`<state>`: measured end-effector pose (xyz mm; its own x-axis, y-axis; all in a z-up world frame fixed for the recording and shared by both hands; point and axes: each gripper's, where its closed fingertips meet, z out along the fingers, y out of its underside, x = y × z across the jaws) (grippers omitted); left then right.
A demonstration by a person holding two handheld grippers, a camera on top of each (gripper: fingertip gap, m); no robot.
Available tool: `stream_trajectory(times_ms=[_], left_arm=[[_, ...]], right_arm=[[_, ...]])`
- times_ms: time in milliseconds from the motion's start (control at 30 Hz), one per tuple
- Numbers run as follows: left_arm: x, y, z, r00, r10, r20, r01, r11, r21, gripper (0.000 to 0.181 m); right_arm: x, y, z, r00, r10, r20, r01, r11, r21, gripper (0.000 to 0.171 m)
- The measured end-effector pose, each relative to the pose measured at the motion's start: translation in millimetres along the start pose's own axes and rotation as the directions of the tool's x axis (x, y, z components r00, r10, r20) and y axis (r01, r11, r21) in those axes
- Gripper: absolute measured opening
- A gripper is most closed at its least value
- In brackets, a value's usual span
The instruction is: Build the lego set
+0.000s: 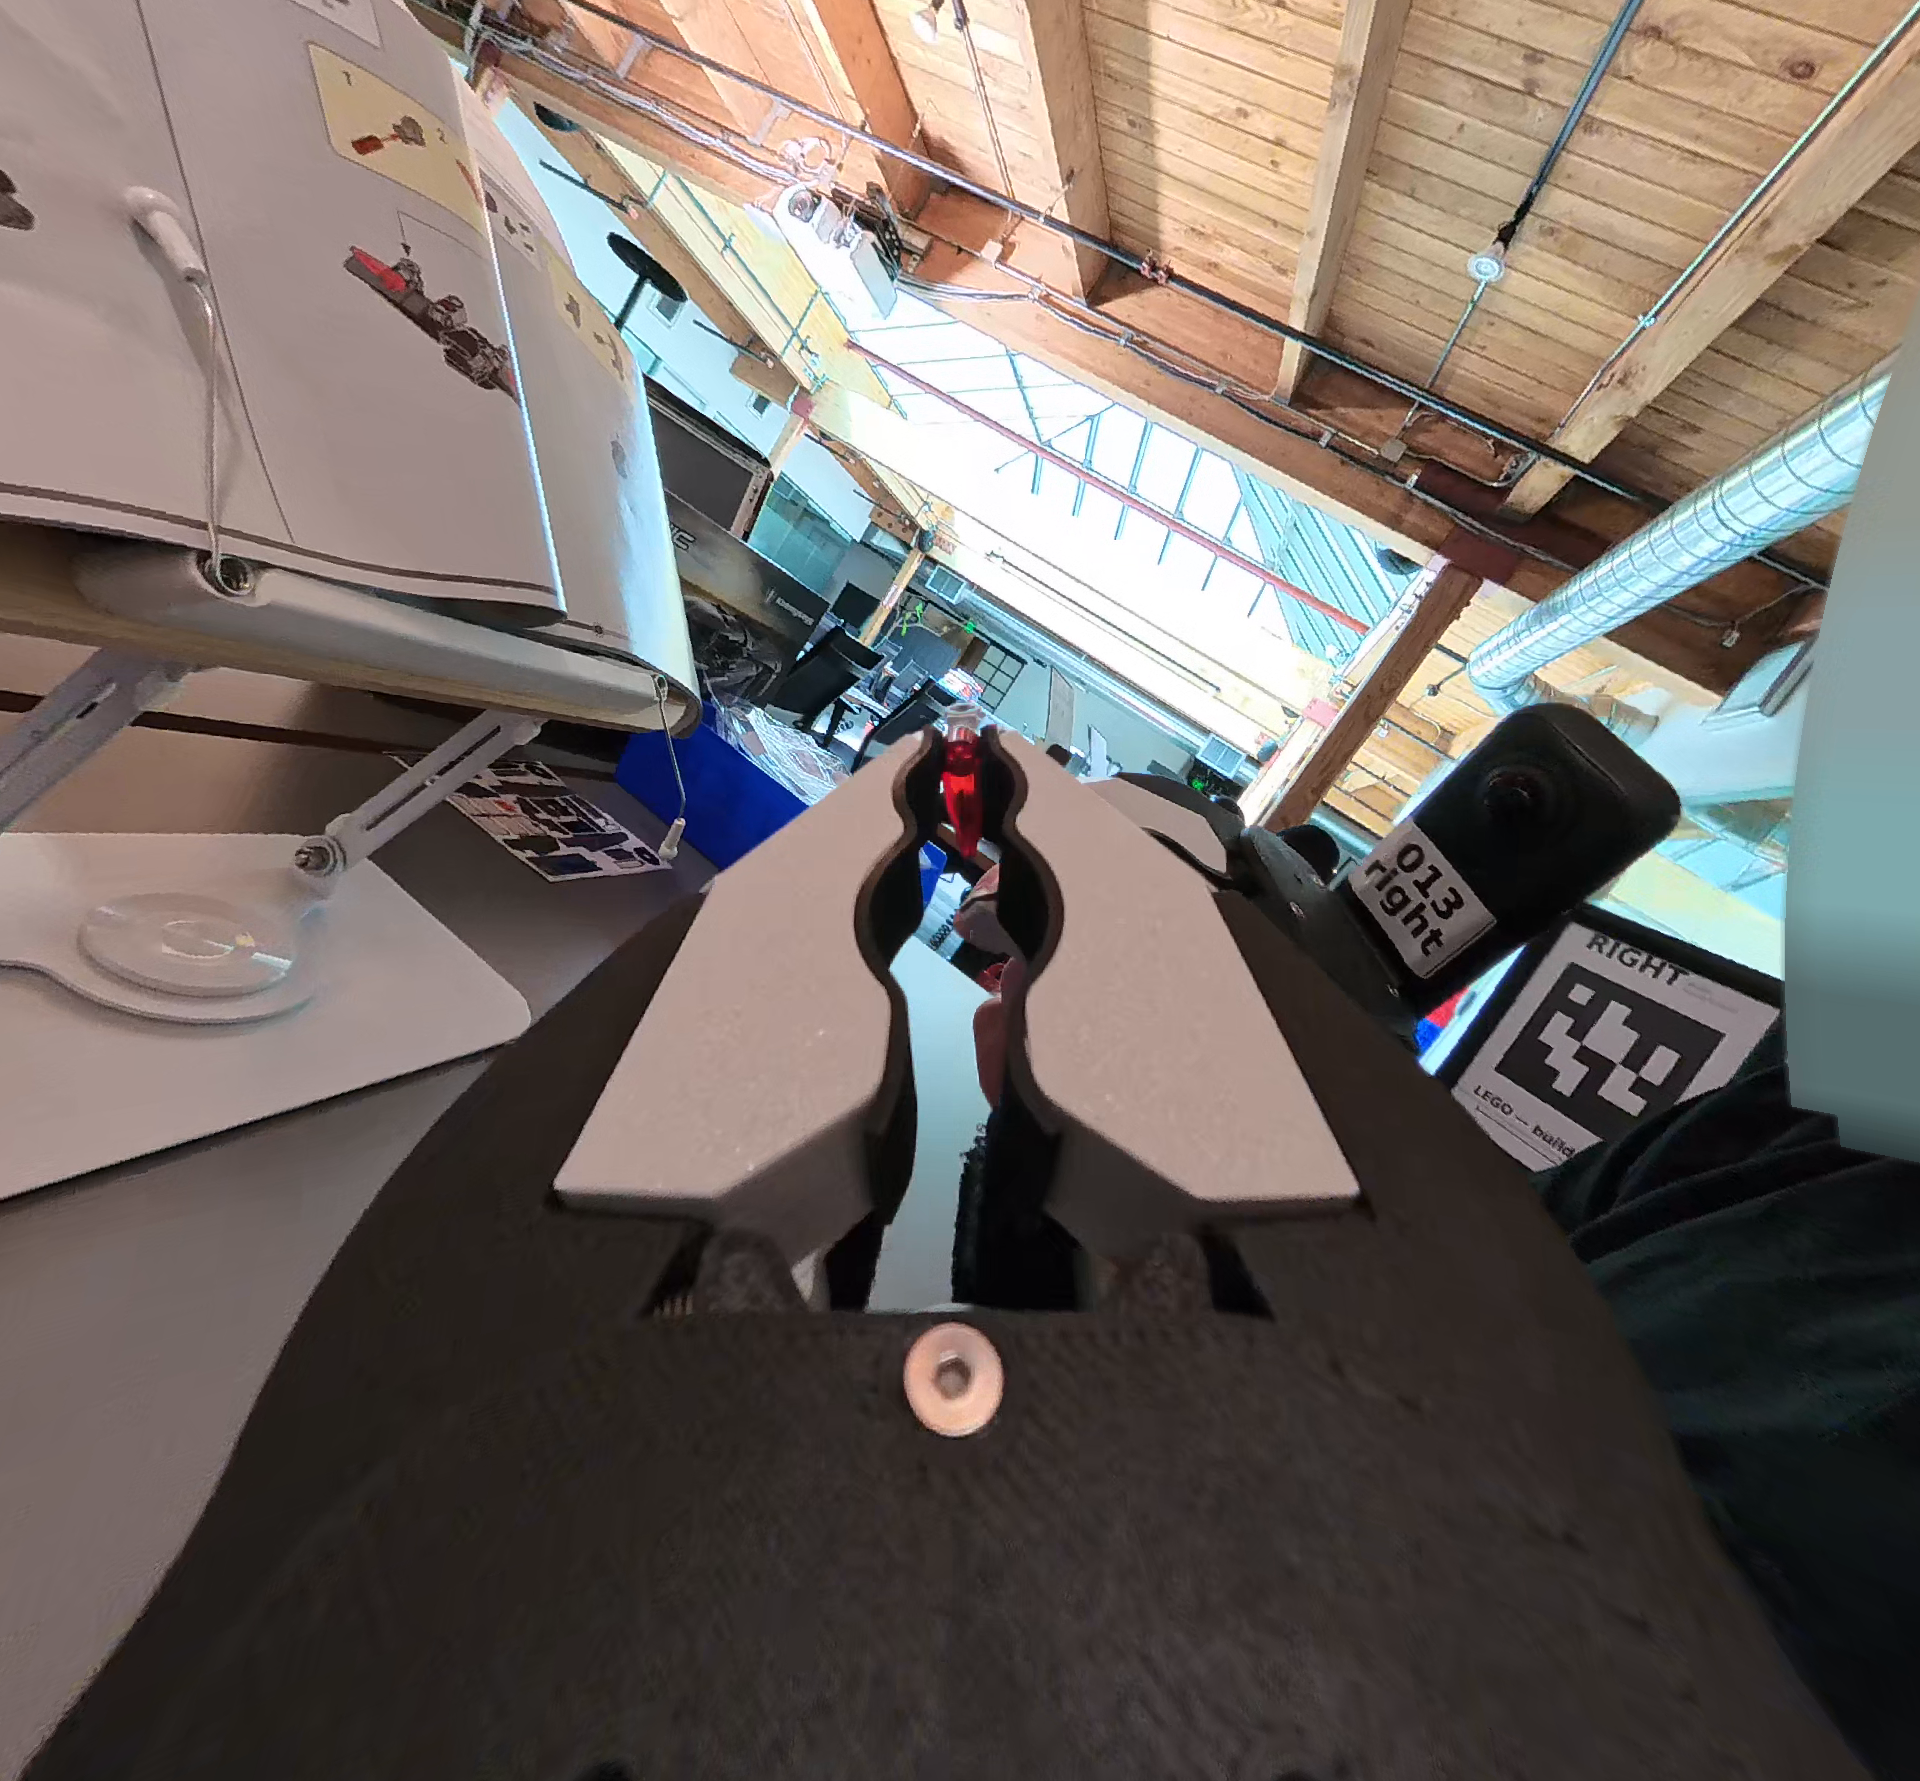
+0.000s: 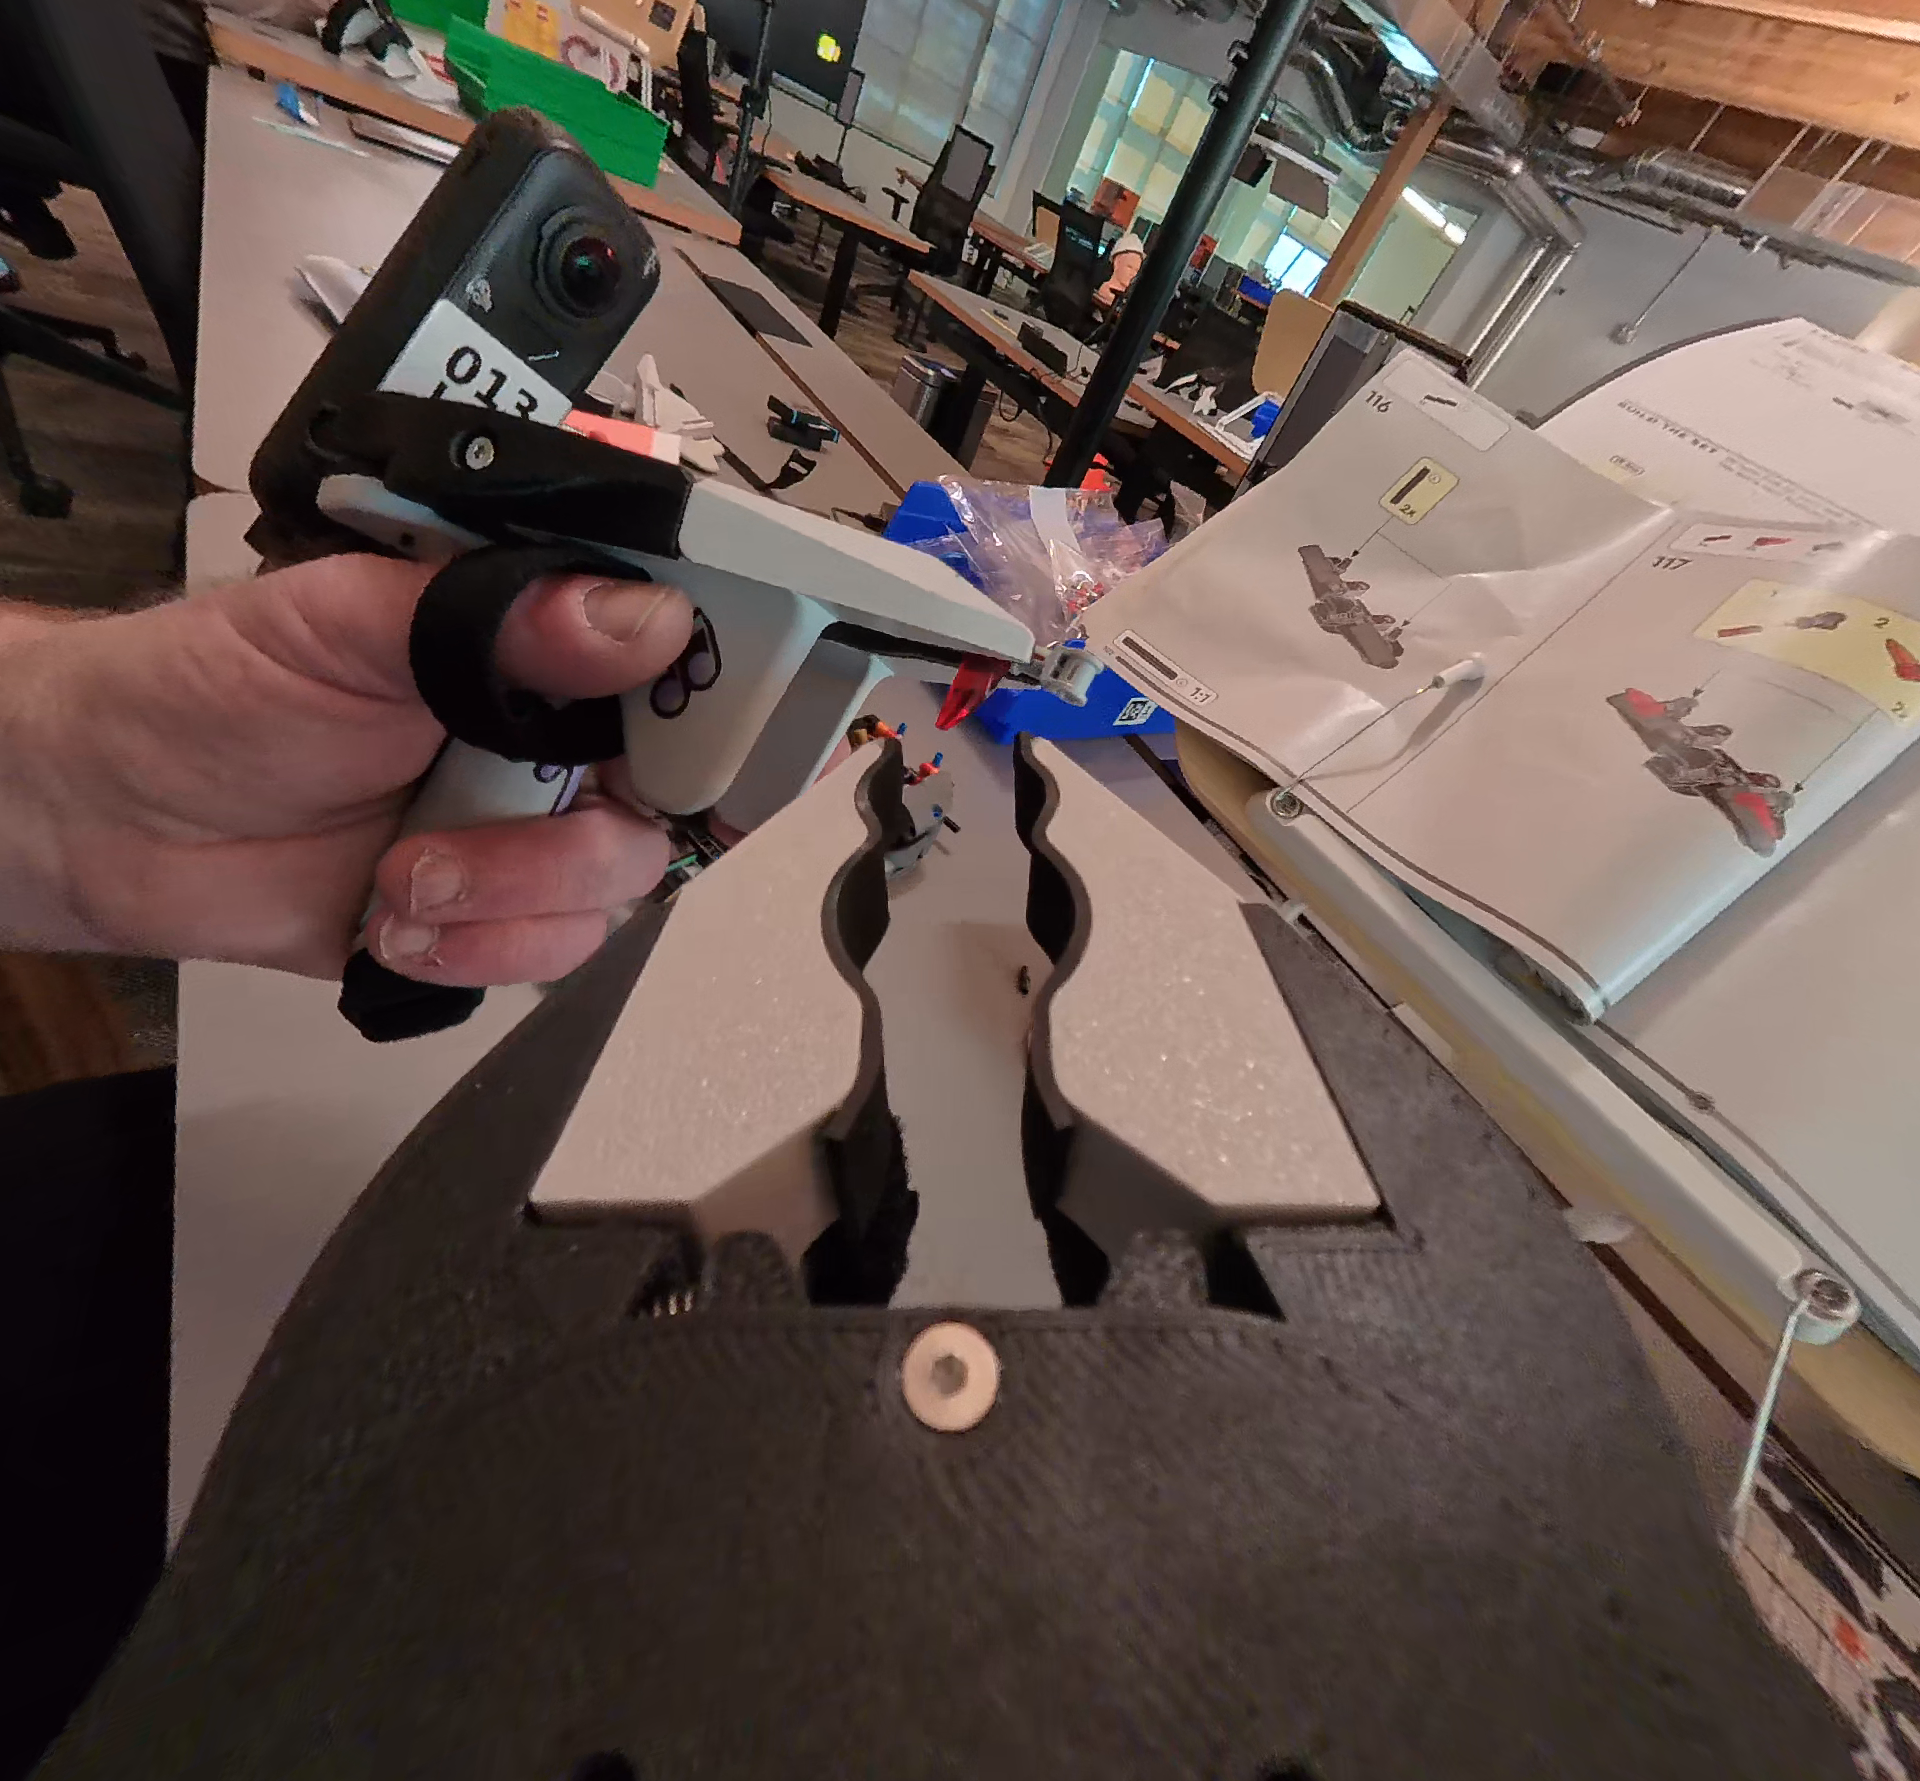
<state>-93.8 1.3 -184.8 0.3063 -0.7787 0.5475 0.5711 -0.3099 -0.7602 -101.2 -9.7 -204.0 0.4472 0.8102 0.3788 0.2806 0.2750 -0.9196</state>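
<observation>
My left gripper (image 1: 961,744) is shut on a red translucent spike-shaped piece (image 1: 962,791) with a small light grey connector at its far end, and points upward off the table. In the right wrist view a hand holds this left gripper (image 2: 1023,659) at the left, with the red piece (image 2: 966,692) hanging from its tips and the grey round connector (image 2: 1070,669) beside it. My right gripper (image 2: 954,752) is open and empty, just below the red piece. A small grey assembly with blue and orange pins (image 2: 914,812) lies on the table between its fingers.
The open instruction booklet (image 2: 1558,692) rests on a white stand, also in the left wrist view (image 1: 312,277). A blue tray (image 2: 1101,708) and a clear bag of parts (image 2: 1039,547) sit behind. A sticker sheet (image 1: 551,822) and a tiny black piece (image 2: 1023,978) lie on the table. A black pole (image 2: 1195,204) stands behind. The tips of both grippers are at nearly the same place.
</observation>
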Motion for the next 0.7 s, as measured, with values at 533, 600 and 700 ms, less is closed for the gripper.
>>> stream_trajectory(times_ms=[533, 600, 700], left_arm=[[0.8, 3.8, 0.5, 1.000, 0.030, 0.001, -0.030, 0.999, 0.025, 0.005], [0.9, 4.7, 0.9, 1.000, 0.029, -0.002, -0.029, 0.999, 0.021, 0.006], [0.8, 6.5, 1.7, 1.000, 0.030, -0.005, -0.030, 0.999, 0.013, 0.005]], right_arm=[[3.1, -1.6, 8.3, 0.996, 0.087, 0.029, -0.087, 0.996, 0.008, 0.003], [3.5, -0.4, 7.6, 0.996, 0.087, 0.034, -0.087, 0.996, 0.005, 0.003], [4.1, 1.2, 6.3, 0.996, 0.085, 0.039, -0.086, 0.996, 0.003, 0.003]])
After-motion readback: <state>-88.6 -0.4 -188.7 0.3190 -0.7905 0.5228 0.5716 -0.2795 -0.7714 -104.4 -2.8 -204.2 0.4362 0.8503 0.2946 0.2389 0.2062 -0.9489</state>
